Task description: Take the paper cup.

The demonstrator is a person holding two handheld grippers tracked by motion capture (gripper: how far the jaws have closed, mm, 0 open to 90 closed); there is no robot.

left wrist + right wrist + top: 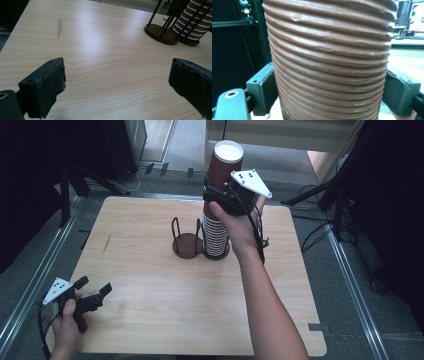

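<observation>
High view has the right gripper clamped on the top cup above the stack; squeezing harder could crush it or drag the next cup along. Left gripper sits open.

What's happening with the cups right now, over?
Right gripper shut on top brown cup, above the stack in the holder. Left gripper open, nothing between its jaws, low over the table. Nothing in the way.

The table was pale wood-grain laminate, smooth and matt. The brown cup looked like ribbed paper. The rack had thin dark metal rods.
</observation>
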